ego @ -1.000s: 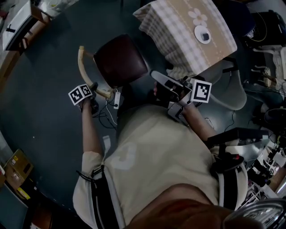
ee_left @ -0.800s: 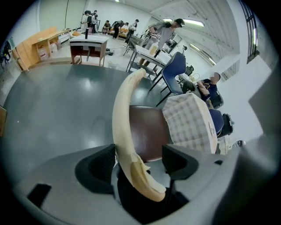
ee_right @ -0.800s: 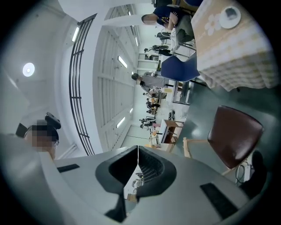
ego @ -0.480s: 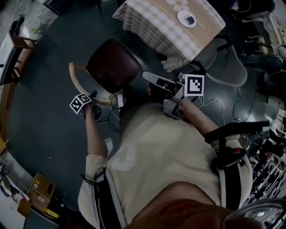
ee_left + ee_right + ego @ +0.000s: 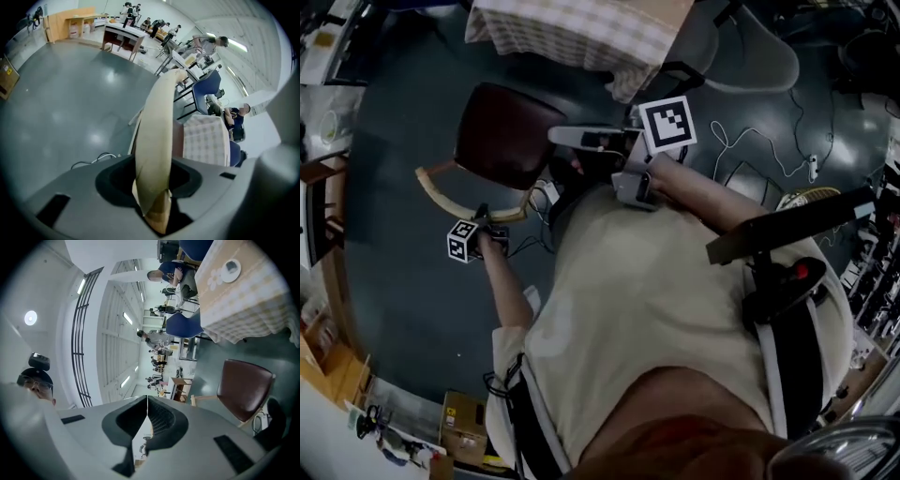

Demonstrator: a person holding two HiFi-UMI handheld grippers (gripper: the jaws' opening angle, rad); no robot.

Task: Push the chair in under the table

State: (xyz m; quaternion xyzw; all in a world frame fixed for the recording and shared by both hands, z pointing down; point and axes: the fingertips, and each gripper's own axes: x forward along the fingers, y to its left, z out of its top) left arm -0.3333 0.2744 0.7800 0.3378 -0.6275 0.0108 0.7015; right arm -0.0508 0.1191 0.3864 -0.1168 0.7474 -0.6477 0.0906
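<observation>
Left gripper (image 5: pixel 486 223): held in the person's left hand (image 5: pixel 495 242), pointing steeply down at the chair (image 5: pixel 504 136). The jaws have just been closing, and the left gripper view shows them pinching the curved pale wooden backrest (image 5: pixel 157 136). The rail runs up out of the jaw throat, and each side of it meets a jaw. The grip point is near the end of the rail closest to the person, beside one of the posts that join the rail to the seat.

Right gripper (image 5: pixel 562 137): held about level, with the jaws pressed together and nothing between them. In the head view its tip lies over the near right edge of the dark red seat. The right gripper view shows the seat (image 5: pixel 243 387) off to the right of the jaws and apart from them.

Chair position: standing on the grey floor (image 5: pixel 394 309), with the whole seat outside the table (image 5: pixel 581 33). The seat is near the hanging corner of the checked cloth.

Tabletop: covered by the checked cloth and carrying a small white dish (image 5: pixel 230 267).

Beyond the table: a blue chair (image 5: pixel 183 326) stands behind it, and a white cable (image 5: pixel 741 141) lies on the floor to the right
</observation>
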